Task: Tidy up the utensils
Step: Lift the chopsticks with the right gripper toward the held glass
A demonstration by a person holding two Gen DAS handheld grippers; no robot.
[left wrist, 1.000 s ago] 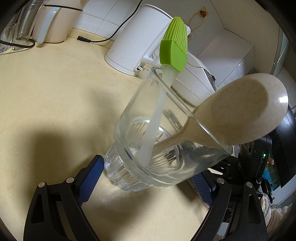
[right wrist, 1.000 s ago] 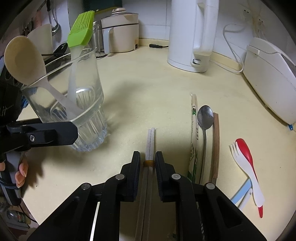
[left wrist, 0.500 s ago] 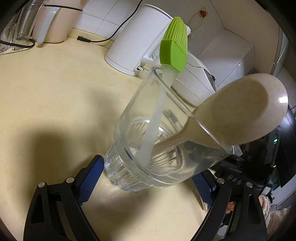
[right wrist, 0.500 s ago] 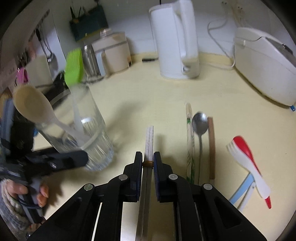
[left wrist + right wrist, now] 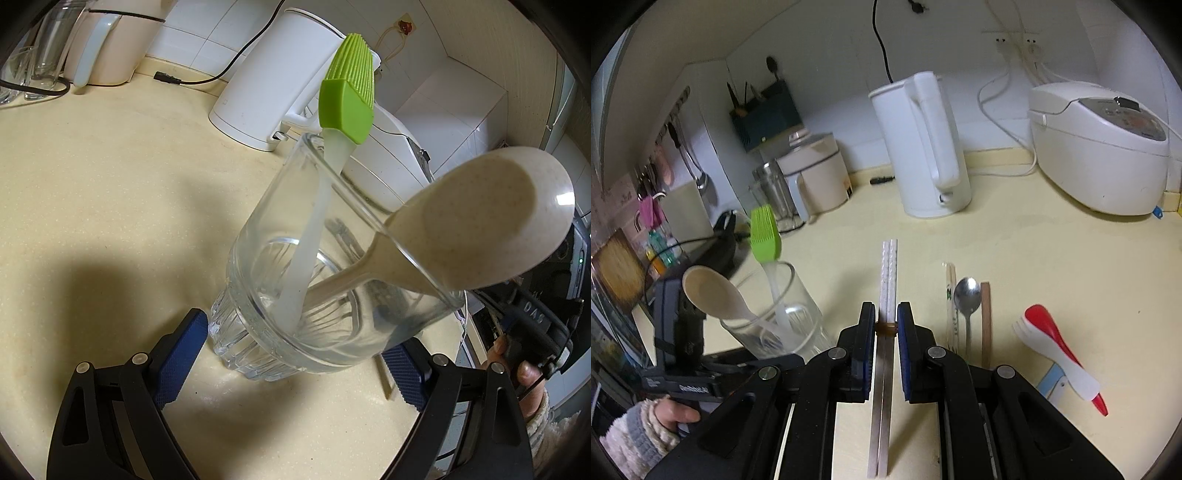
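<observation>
A clear glass (image 5: 258,332) stands on the cream counter (image 5: 92,221) and holds a green silicone brush (image 5: 345,107) and a beige spoon (image 5: 480,221). My left gripper (image 5: 295,343) has its blue pads against the glass base on both sides, shut on it. In the right wrist view the glass (image 5: 801,295) is at the lower left. My right gripper (image 5: 886,314) is shut on a pair of white-tipped metal chopsticks (image 5: 888,269) tied with a brown band, raised above the counter and pointing away.
On the counter right of the gripper lie wrapped chopsticks (image 5: 951,306), a metal spoon (image 5: 967,299), a wooden stick (image 5: 985,321), a red spoon (image 5: 1060,343) and a white fork (image 5: 1056,358). A white kettle (image 5: 923,147) and a rice cooker (image 5: 1100,147) stand behind.
My right gripper closed on the chopsticks, then rose and rolled, lifting them off the counter. The left gripper and the glass stayed put.
</observation>
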